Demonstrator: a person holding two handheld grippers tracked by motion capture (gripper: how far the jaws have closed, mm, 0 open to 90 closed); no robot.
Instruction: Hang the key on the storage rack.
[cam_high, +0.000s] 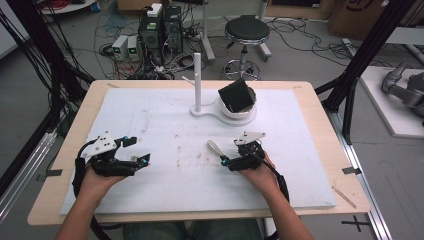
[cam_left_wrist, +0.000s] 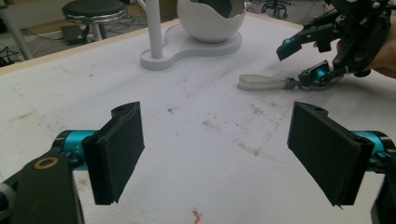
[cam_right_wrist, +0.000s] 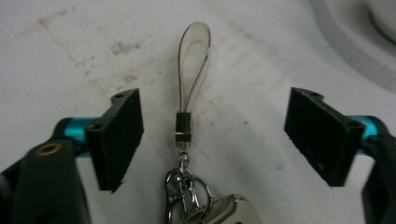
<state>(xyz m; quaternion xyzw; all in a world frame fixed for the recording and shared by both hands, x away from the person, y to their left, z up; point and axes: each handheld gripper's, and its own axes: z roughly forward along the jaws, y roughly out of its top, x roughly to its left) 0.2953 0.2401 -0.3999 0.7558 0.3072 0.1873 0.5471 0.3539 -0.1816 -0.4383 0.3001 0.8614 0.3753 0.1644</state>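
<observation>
- I see the keys (cam_right_wrist: 205, 207) flat on the white mat (cam_high: 165, 190), right of its middle, between my right gripper's spread jaws.
- The strap (cam_right_wrist: 192, 60) is a clear loop running from a dark clasp (cam_right_wrist: 183, 126) away from the gripper; a metal ring (cam_right_wrist: 187, 186) links the clasp to the keys. In the high view the strap (cam_high: 215, 146) lies just left of my right gripper.
- My right gripper (cam_right_wrist: 212, 140) is wide, holding nothing; neither pad touches the strap or clasp, which lie in the gap between them. In the high view it (cam_high: 235, 159) sits low over the mat in my right hand (cam_high: 257, 172).
- From the left gripper view I see the strap (cam_left_wrist: 261, 82) stretched on the mat, its clasp end at the lower jaw of the right gripper (cam_left_wrist: 303, 63).
- My left gripper (cam_left_wrist: 215, 154) is also wide and empty, over bare, stained mat. In the high view it (cam_high: 137, 150) is near the mat's left edge, well apart from the keys, in my left hand (cam_high: 97, 177).
- Farther back stands a white stand (cam_high: 197, 82) on a base shared with a white bowl (cam_high: 240, 112), which holds a dark tilted block (cam_high: 236, 95).
- The mat covers most of the wooden counter (cam_high: 80, 130).
- A stool (cam_high: 246, 32) stands on the floor beyond the counter.
</observation>
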